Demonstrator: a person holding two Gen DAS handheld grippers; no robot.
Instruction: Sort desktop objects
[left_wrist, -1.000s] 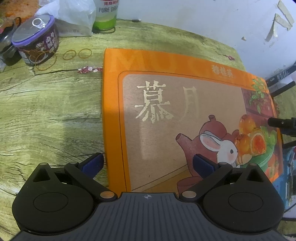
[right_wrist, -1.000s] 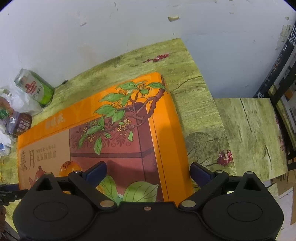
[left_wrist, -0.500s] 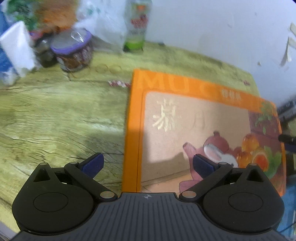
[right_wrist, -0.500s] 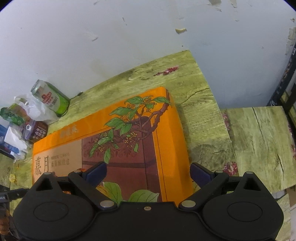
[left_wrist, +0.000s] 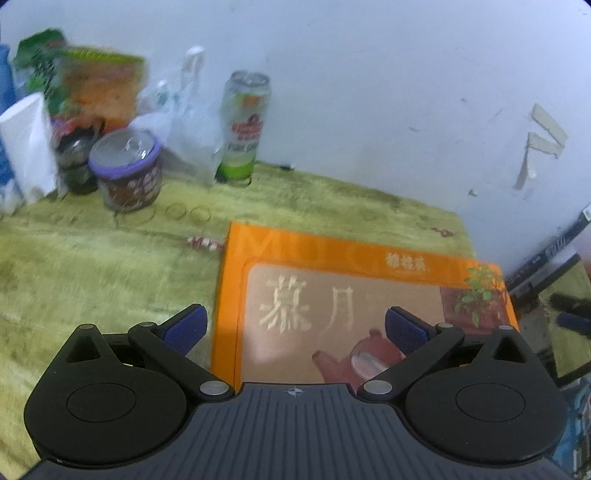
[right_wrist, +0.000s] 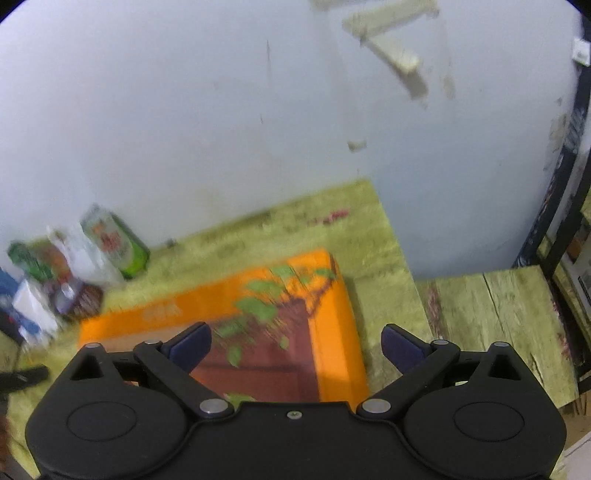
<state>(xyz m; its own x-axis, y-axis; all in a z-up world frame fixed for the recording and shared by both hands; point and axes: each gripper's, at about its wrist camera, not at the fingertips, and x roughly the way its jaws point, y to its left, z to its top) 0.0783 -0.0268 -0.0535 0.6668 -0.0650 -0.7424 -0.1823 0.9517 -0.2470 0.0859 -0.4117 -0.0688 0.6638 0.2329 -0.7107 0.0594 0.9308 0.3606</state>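
From the left wrist, the left tool (left_wrist: 293, 328) gapes empty above the orange gift box (left_wrist: 332, 258) lying flat on the counter (left_wrist: 92, 266); a beer can (left_wrist: 243, 125) stands beyond the box. From the right wrist, the right tool (right_wrist: 295, 345), jaws just widened, hangs empty above the box's right end.

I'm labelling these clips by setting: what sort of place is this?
Probably a lived-in room at home, not a lab: a wood-grain table against a scuffed white wall, with a beer can, a plastic bag, snack packets and an orange gift box.
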